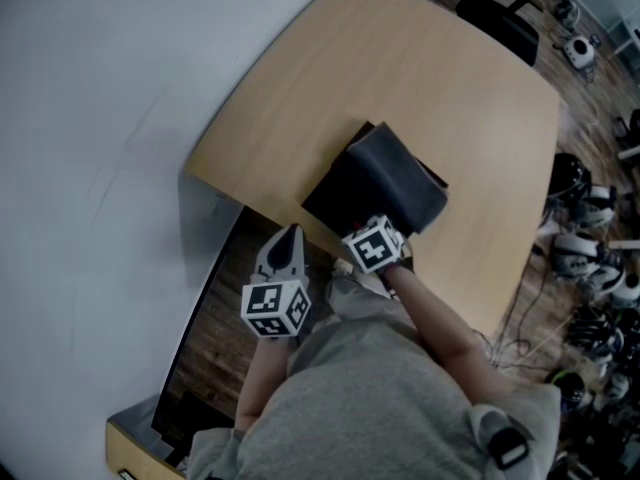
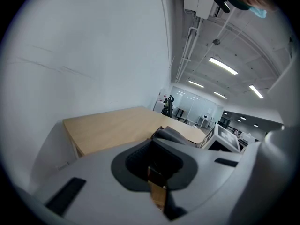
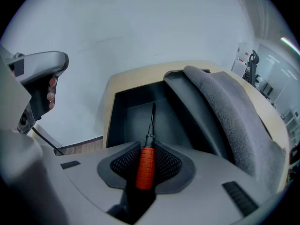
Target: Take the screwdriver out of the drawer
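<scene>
The screwdriver [image 3: 145, 168] is in my right gripper [image 3: 149, 149]. The jaws are clenched on its orange handle, a ribbed pad against each side. Its dark shaft runs on ahead of the jaws and down into the open drawer [image 3: 123, 118]. I cannot tell whether the tip touches the drawer's bottom. The drawer is black inside, and in the right gripper view I see nothing else lying in it. Just right of it in that view rises a grey felt cover [image 3: 234, 111], curving up and over.

From the head view the drawer [image 1: 335, 196] and cover [image 1: 400, 173] sit at the near edge of the table [image 1: 450, 88]. My right gripper's marker cube [image 1: 375, 248] is right at the drawer's front, with the jaws out of sight below it.

My left gripper [image 1: 287, 246] hangs off the table's edge over the wooden floor [image 1: 215, 338], near the right one and apart from the drawer. It points toward the table and a white wall [image 1: 90, 118]. Its jaws are drawn together and grasp nothing, with only a thin slit left where wood shows through
</scene>
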